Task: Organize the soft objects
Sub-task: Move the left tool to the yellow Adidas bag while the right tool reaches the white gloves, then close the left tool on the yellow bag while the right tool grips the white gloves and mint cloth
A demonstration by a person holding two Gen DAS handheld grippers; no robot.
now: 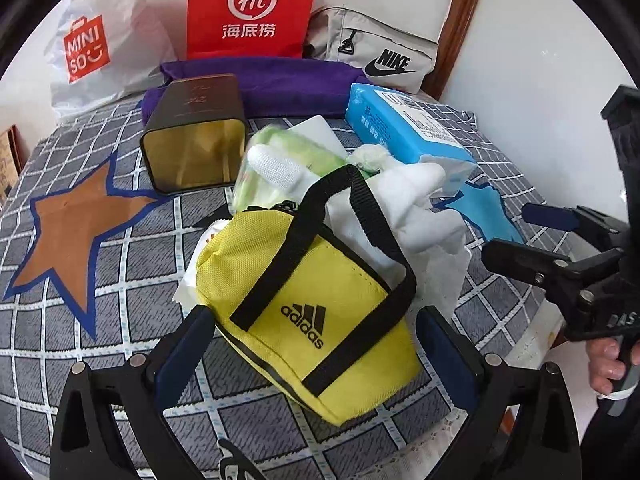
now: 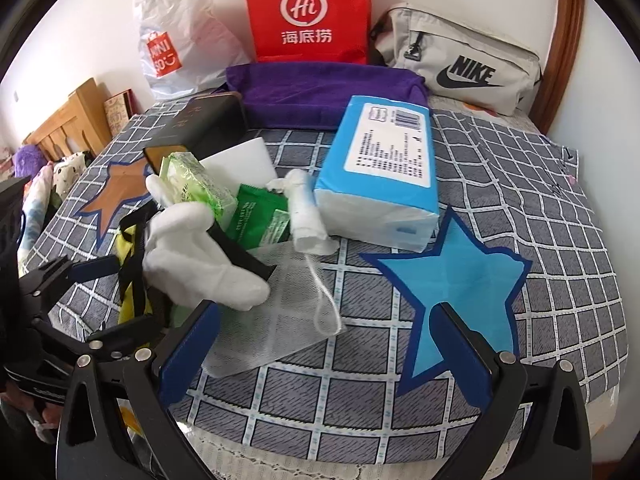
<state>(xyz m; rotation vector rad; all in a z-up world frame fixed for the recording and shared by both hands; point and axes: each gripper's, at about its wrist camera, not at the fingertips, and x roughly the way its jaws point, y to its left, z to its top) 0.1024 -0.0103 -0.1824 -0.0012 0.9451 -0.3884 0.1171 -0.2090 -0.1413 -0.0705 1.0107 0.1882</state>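
Note:
A yellow Adidas pouch with black straps lies on the checked bedcover, between the spread fingers of my left gripper, which is open around it. Behind the pouch are white gloves, a green wipes pack and a blue tissue pack. My right gripper is open and empty, low over the bedcover. Its left finger is at the edge of a clear mesh bag and its right finger over a blue star patch. A rolled white cloth and a green sachet lie near the tissue pack.
A black tin lies on its side with its open gold mouth facing me. A purple towel, a red paper bag, a Miniso bag and a grey Nike bag line the wall. The bed edge drops off on the right.

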